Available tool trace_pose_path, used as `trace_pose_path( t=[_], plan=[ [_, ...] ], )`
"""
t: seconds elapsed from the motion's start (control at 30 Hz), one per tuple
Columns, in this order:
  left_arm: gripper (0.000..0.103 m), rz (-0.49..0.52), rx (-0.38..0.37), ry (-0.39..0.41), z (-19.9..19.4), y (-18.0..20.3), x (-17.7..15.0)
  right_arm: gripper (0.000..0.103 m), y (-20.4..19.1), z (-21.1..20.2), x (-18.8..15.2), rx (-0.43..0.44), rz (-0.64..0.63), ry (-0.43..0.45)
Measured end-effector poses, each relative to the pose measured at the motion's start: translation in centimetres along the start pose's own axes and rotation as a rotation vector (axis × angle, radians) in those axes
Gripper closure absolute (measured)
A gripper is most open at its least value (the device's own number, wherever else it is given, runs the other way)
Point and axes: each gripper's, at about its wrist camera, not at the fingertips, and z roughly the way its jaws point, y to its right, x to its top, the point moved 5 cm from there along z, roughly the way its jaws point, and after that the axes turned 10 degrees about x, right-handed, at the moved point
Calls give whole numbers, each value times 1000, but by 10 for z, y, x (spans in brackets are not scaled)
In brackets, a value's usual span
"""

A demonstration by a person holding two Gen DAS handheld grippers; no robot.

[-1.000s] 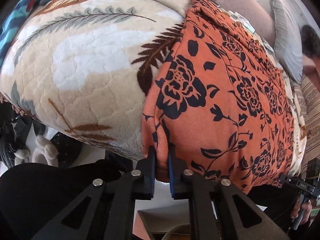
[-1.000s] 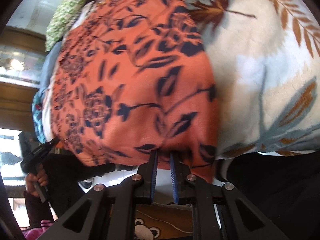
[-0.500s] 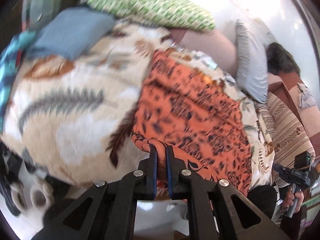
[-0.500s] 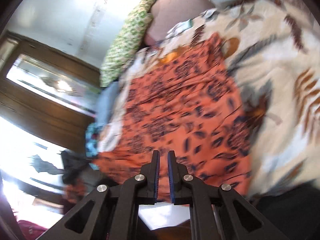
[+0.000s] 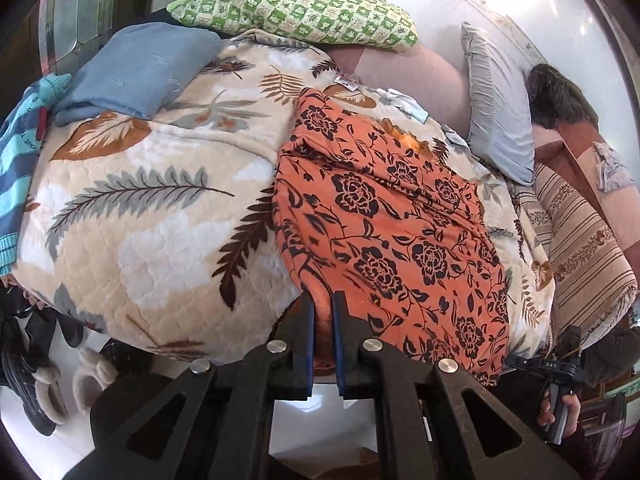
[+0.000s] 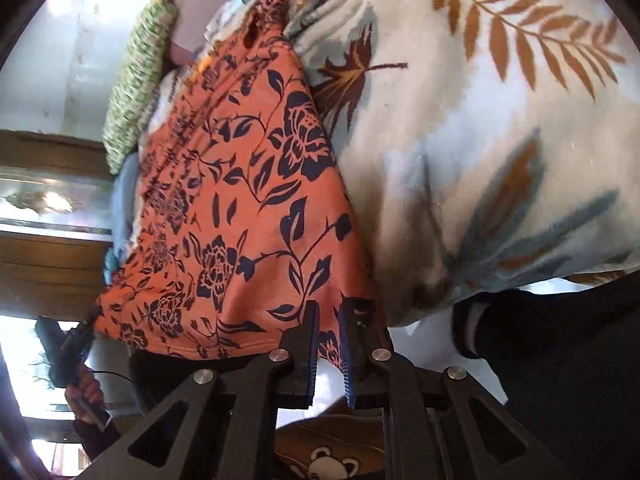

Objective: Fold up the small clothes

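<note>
Orange floral garment (image 5: 392,240) flat on quilted leaf-print blanket (image 5: 152,216), left claw (image 5: 323,312) and right claw (image 6: 330,320) each pinching its hem

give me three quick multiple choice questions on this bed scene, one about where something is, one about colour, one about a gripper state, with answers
1. Where does the green checked pillow lie?
A. at the far end of the bed
B. on the floor
C. on the orange garment

2. What colour is the flower print on the orange cloth garment?
A. white
B. dark navy
C. yellow

3. What is the left gripper doing?
A. hanging wide open above the bed
B. closed on the garment's near edge
C. holding a slipper

Answers:
1 A, it sits beyond the leaf-patterned blanket, against the wall.
2 B, the roses and vines are dark on orange.
3 B, orange fabric fills the narrow gap between its fingers.
</note>
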Motion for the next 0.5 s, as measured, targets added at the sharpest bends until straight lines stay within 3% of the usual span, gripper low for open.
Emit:
trace_pose_path(
  t=[0.07,0.2,0.3,0.4,0.5],
  plan=[
    [95,7,7,-5,1,2,-3,86,2,1,-2,20,15,2],
    [95,32,22,-23,7,7,-8,39,2,11,-1,6,60,-22],
    [95,62,83,-43,14,6,-15,39,5,18,-1,21,77,-25],
    [94,27,159,-98,29,-9,-23,39,12,28,-3,6,104,-52],
    [85,-31,203,-127,36,-27,-29,41,9,39,-1,3,92,-45]
  ],
)
